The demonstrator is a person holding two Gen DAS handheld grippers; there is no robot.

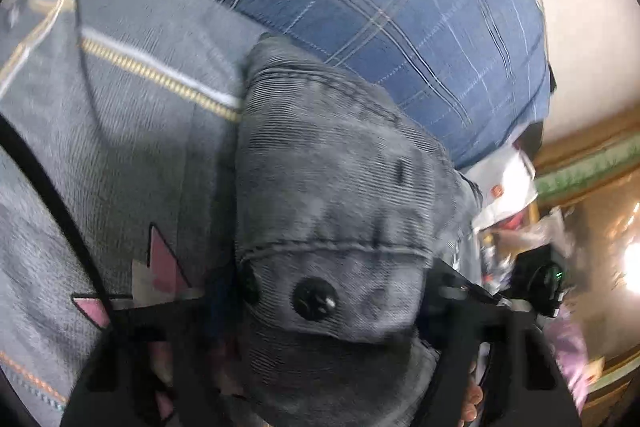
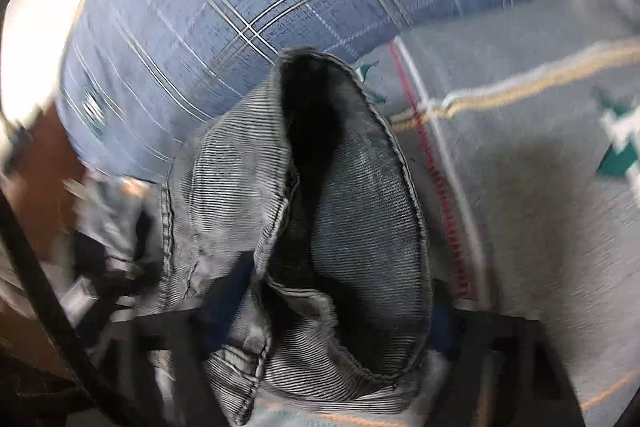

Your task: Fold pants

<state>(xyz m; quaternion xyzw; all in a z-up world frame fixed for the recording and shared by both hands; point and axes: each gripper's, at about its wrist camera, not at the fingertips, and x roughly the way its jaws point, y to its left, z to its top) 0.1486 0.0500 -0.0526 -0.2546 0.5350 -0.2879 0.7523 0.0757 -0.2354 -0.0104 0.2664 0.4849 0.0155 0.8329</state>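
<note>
Both grippers' jaws apparently clamp the pants (blurred).

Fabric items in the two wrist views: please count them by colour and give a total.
Grey denim: 1, the pants, held by the left gripper and the right gripper.
Blue plaid: 1, the cushion.
Grey patterned: 1, the bedcover.
Total: 3.
</note>
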